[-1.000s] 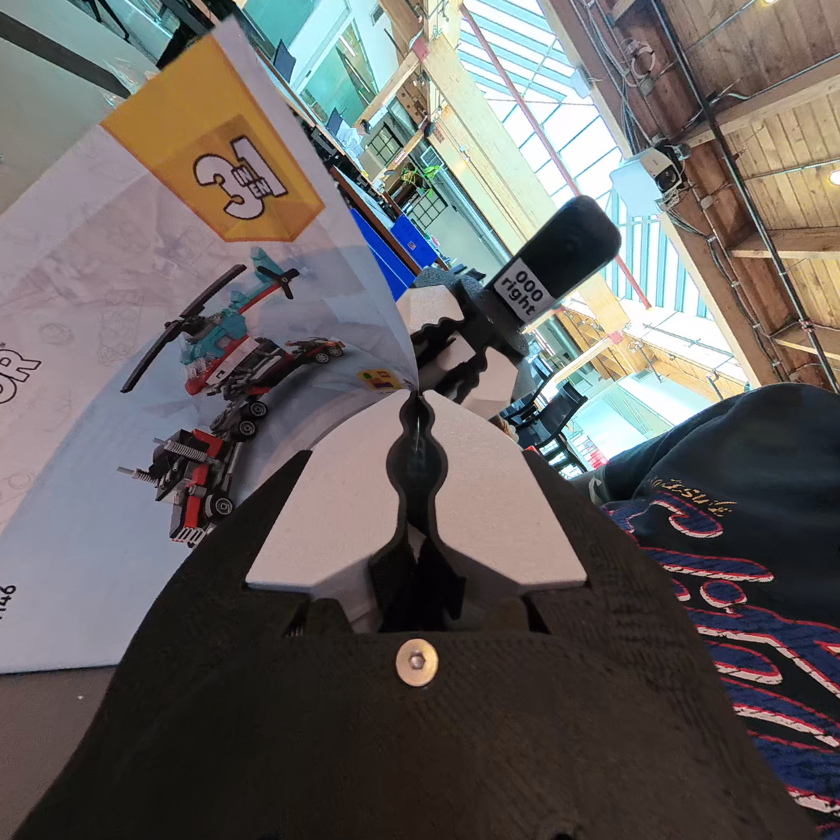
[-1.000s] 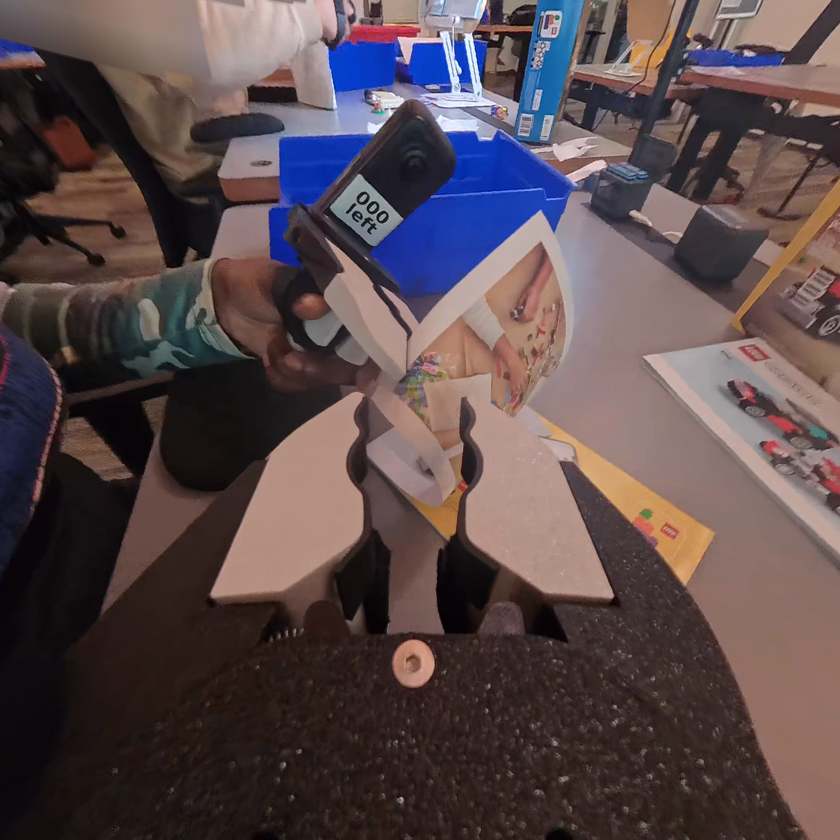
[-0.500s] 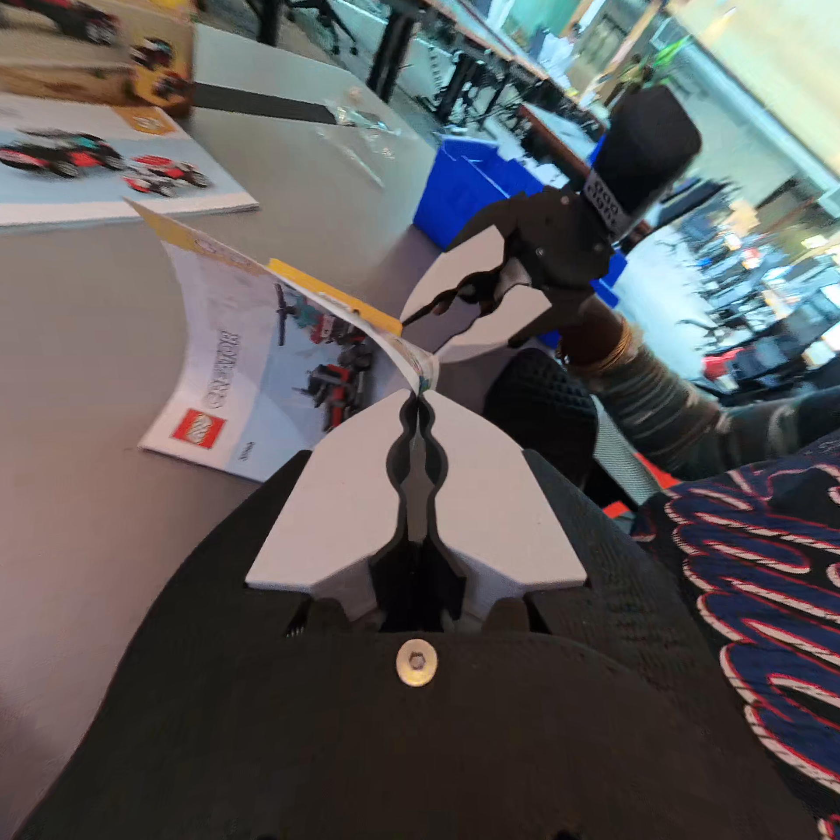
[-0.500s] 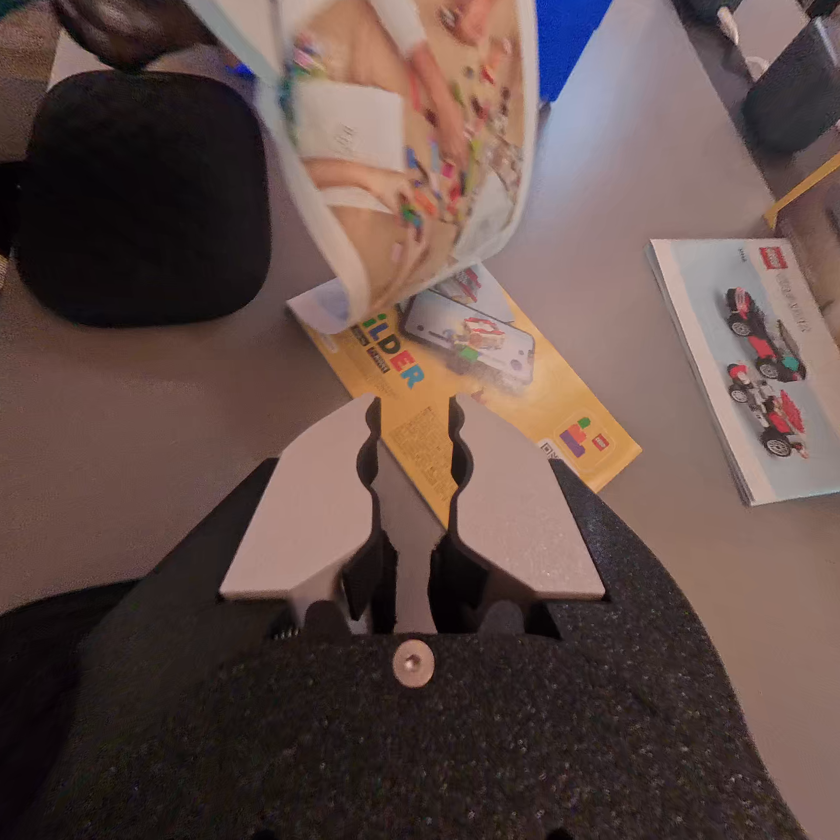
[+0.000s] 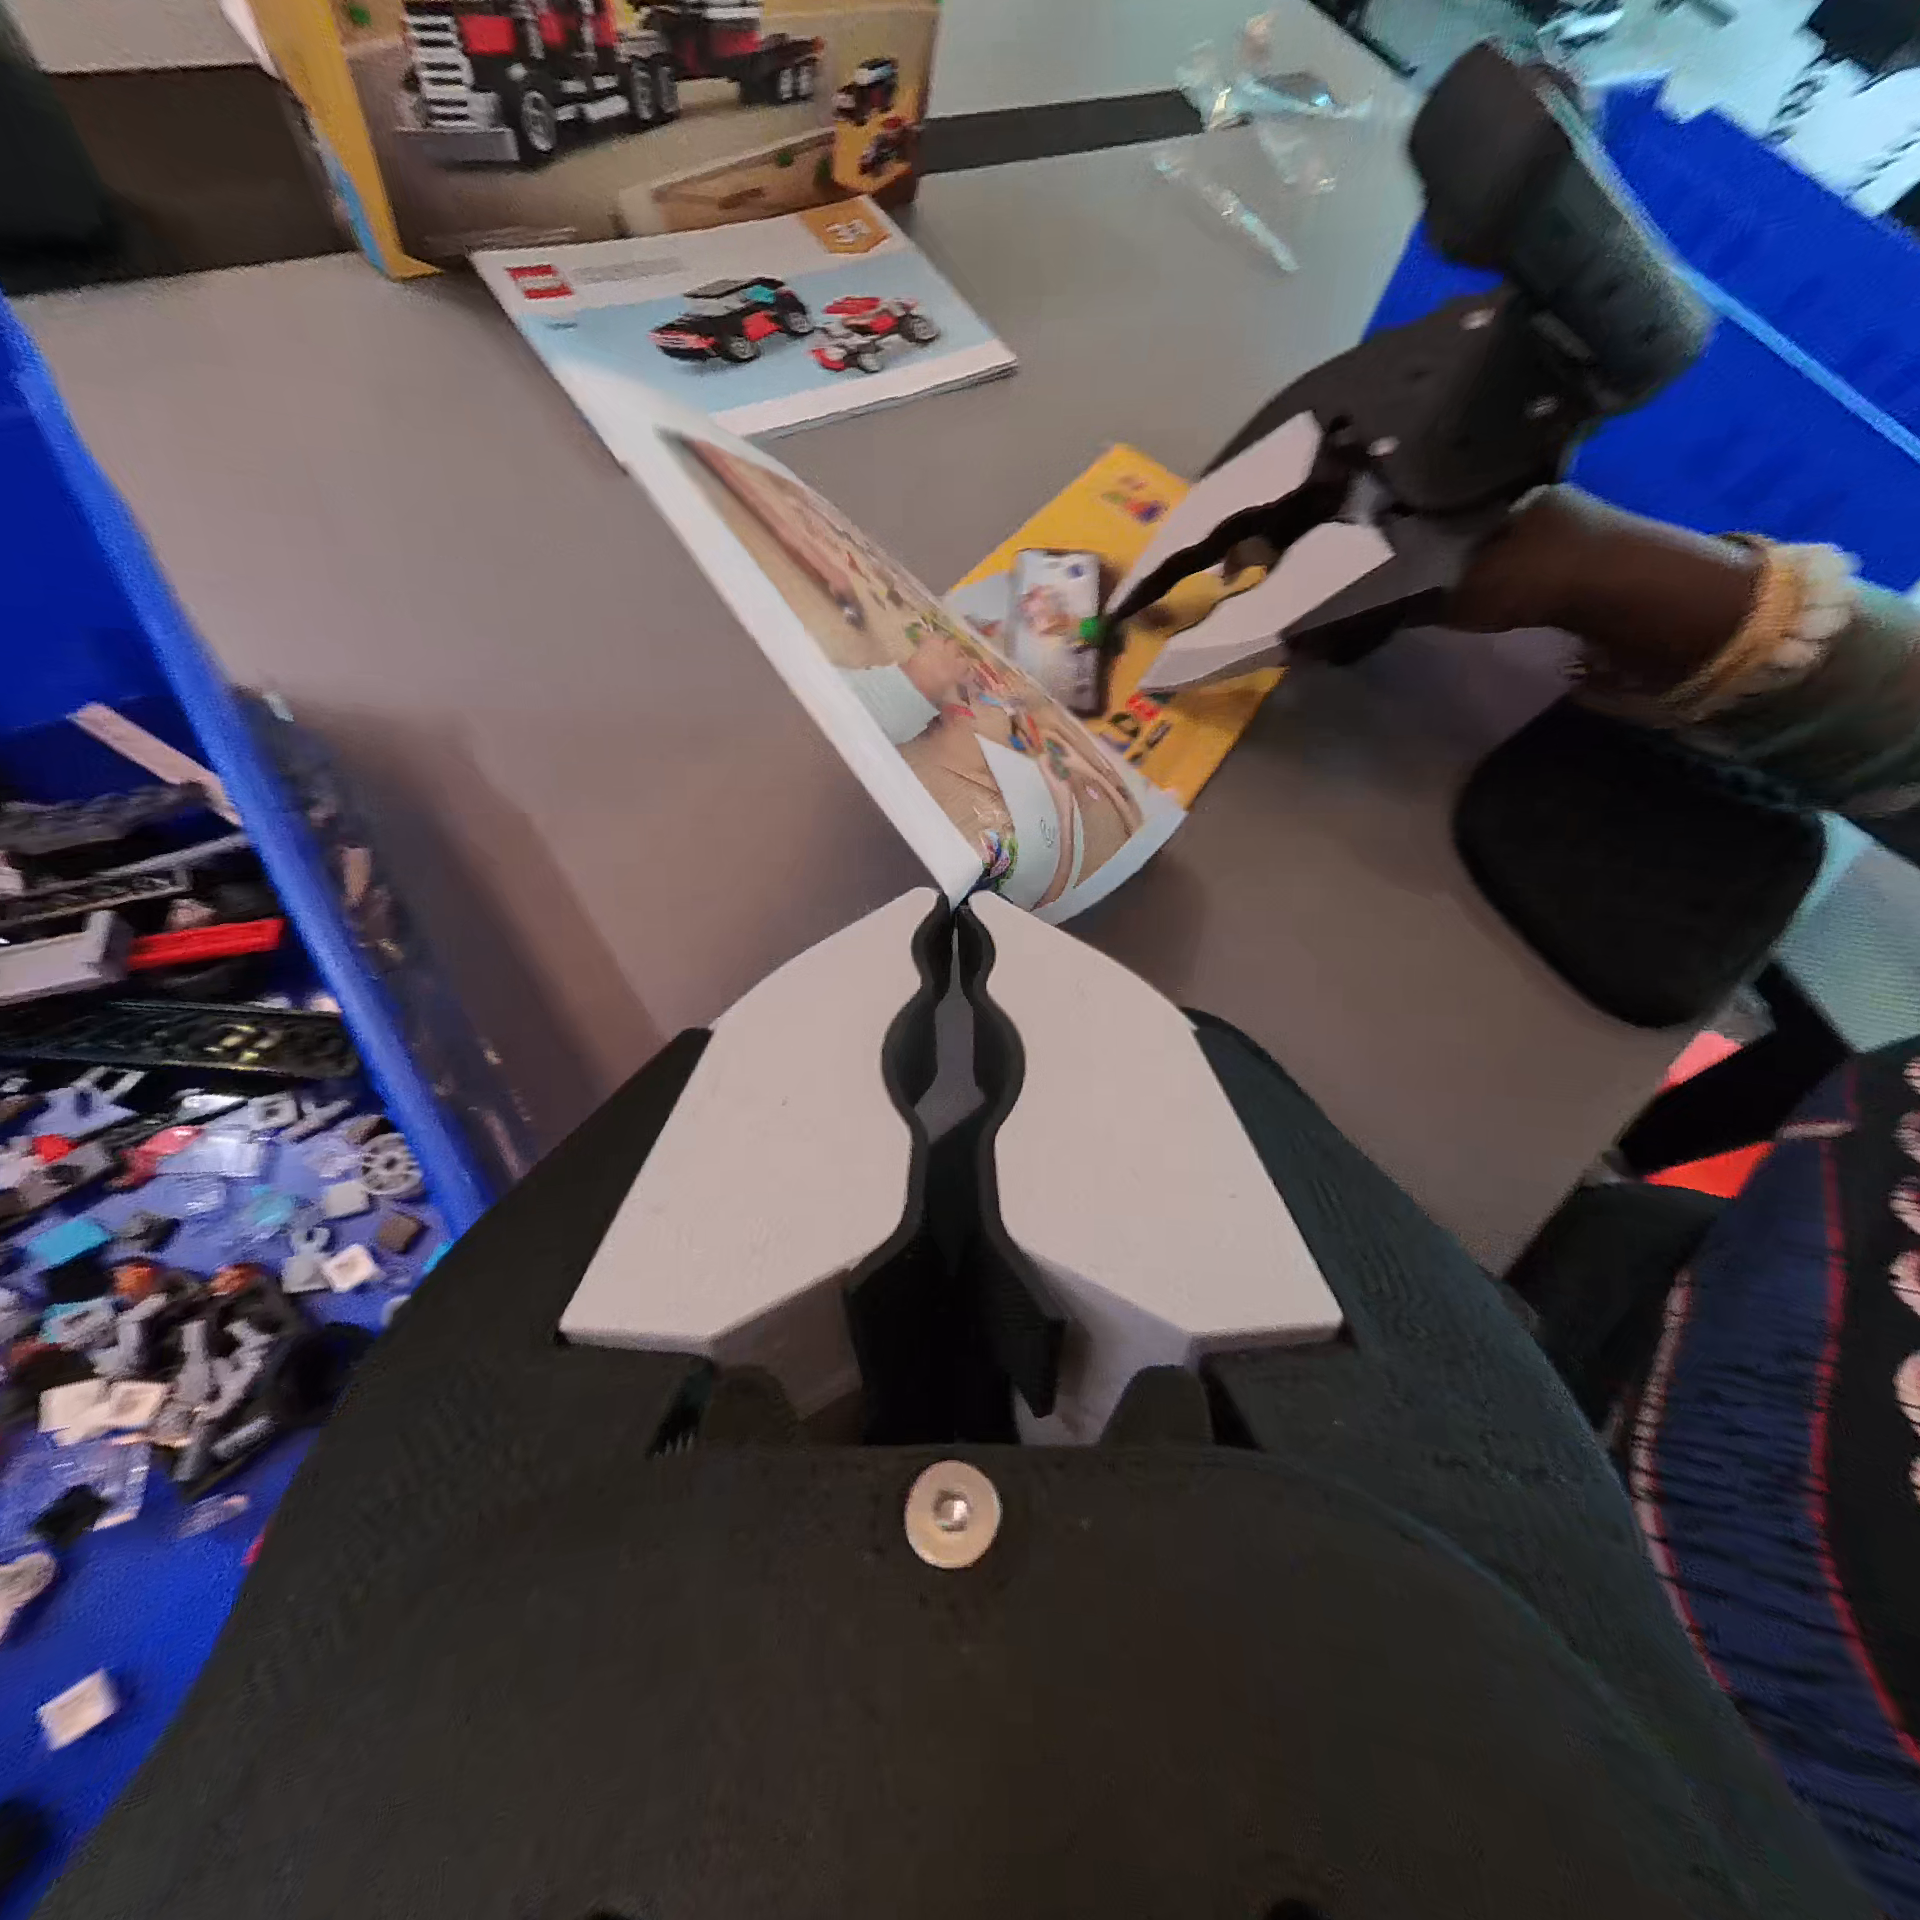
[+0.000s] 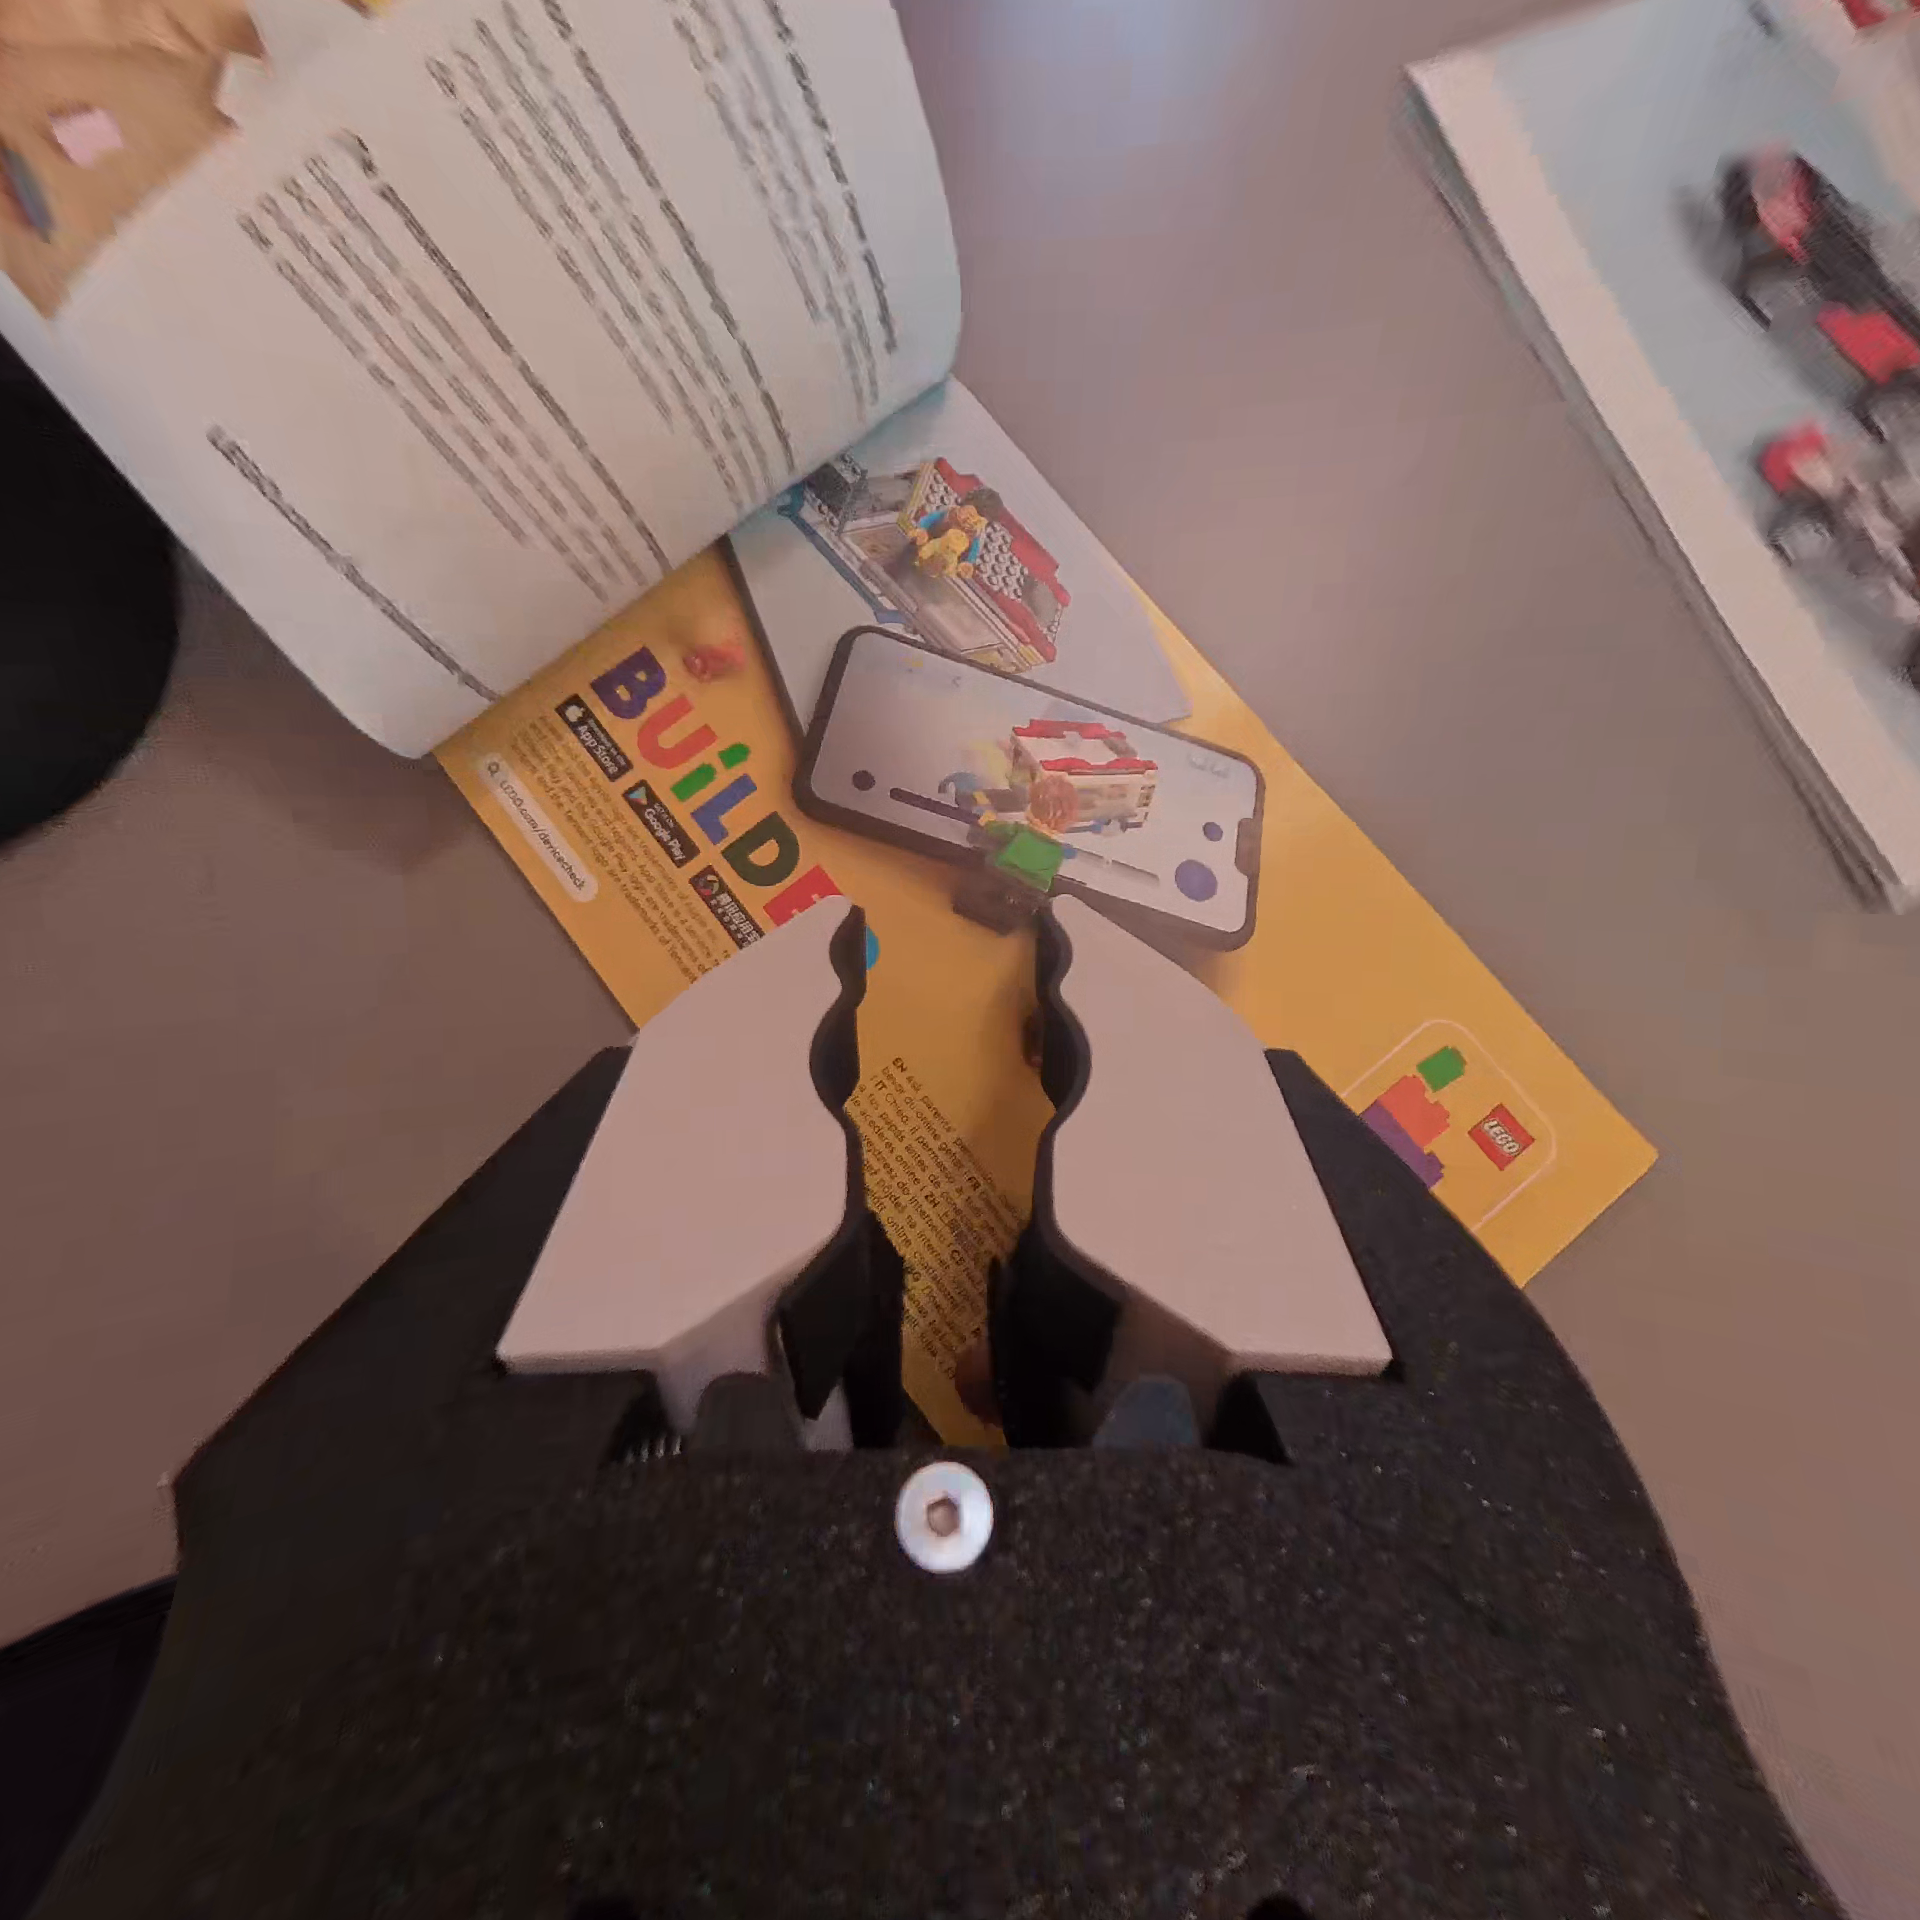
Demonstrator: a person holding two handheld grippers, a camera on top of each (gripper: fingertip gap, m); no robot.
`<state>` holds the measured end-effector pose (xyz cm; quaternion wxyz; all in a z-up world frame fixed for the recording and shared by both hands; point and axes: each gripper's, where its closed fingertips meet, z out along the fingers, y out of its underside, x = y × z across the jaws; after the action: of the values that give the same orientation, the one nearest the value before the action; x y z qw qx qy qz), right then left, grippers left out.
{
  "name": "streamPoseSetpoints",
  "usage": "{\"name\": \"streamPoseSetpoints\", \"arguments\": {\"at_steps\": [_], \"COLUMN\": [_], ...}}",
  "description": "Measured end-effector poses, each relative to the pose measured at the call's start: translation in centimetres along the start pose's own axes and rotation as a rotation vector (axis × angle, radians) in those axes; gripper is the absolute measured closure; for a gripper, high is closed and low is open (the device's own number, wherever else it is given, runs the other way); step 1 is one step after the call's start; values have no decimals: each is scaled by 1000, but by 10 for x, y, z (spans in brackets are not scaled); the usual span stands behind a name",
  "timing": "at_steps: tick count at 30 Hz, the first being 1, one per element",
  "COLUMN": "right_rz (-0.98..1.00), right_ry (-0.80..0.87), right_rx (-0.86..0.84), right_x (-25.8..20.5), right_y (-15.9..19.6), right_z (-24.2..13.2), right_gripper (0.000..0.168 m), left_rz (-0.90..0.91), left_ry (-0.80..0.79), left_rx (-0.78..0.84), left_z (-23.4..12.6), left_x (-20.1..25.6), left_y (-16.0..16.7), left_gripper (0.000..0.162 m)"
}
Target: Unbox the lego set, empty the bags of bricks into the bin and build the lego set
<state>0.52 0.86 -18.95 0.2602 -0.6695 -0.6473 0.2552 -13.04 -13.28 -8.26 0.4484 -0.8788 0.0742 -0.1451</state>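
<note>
My left gripper is shut on the corner of an instruction booklet and holds it up off the grey table. The same booklet hangs at the upper left of the right wrist view. My right gripper is open and empty, pointing down just above a yellow leaflet that lies flat on the table. The right gripper and the yellow leaflet also show in the left wrist view, beyond the held booklet.
A blue bin with several loose bricks stands at the left. The lego box stands at the back with a second booklet flat before it, also seen in the right wrist view. Empty clear bags lie far back. A black chair seat is at the table's edge. Some 25 centimeters of space lies between my two pairs of fingers.
My left gripper has swung the booklet down and over toward the table. My right gripper let go of the booklet and dropped to just above the yellow leaflet.
</note>
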Motion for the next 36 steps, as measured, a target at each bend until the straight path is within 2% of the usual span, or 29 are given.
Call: {"name": "streamPoseSetpoints", "arguments": {"at_steps": [2,6,11,13,16,18,21,24,27,28,30,33,36], "right_rz": [45,143,179,163,182,285,394,350,381,389,379,386,427], "right_ry": [55,136,138,56,-243,-438,-541,-514,-479,-464,-443,-439,-454], "right_rx": [-20,-72,-194,-71,180,147,95,79,78,81,72,69,91], "right_x": [8,17,14,2,-35,-45,-45,-47,-44,-42,-42,-41,-39], "right_y": [16,47,64,34,-19,-17,-7,-9,-8,-8,-8,-8,-10], "right_z": [-14,-42,-61,-58,-46,-28,-7,-1,3,4,5,6,5], "right_gripper": [137,137,137,143,154,164,164,164,167,167,168,168,168], "left_rz": [32,110,201,221,201,199,224,268,298,313,337,298,318], "left_ry": [-70,-218,-299,-325,-365,-384,-381,-276,51,172,294,356,319], "left_rx": [-39,-226,-423,-453,-478,-490,-465,-307,-74,-40,-79,-236,-345], "left_z": [10,39,60,63,61,58,55,59,75,83,110,158,182], "left_x": [-12,-35,-31,-32,-38,-40,-34,-2,74,98,119,118,107], "left_y": [0,15,32,35,39,43,42,18,-18,-22,-15,11,35], "left_gripper": [161,161,160,161,161,161,161,156,156,156,161,162,162]}}
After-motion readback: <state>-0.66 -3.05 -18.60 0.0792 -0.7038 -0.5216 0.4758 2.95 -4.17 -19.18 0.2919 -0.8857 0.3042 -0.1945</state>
